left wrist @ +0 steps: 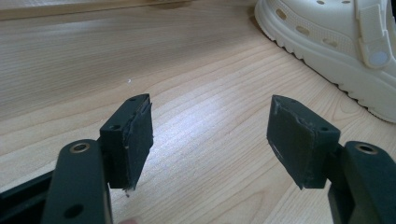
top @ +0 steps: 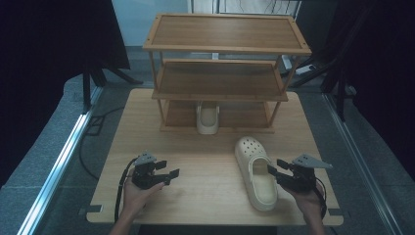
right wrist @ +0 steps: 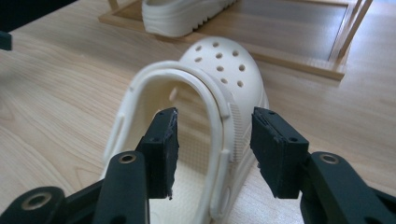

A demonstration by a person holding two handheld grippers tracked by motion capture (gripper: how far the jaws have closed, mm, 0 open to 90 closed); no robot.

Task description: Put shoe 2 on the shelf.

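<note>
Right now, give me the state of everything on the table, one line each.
Left hand-held gripper: open, jaws around nothing, over bare table.
Right hand-held gripper: open, jaws straddling the near clog's side wall, not yet closed.
Near clog: flat on the table, upright, toe toward the rack.
Far clog: on the bottom shelf of the rack.
Middle and top shelves: empty.

My left hand [top: 134, 193] enters at lower left of the high view, holding the left gripper [top: 169, 172] with jaws spread wide. My right hand [top: 308, 199] enters at lower right; the right gripper [top: 276, 166] also has jaws parted.
</note>
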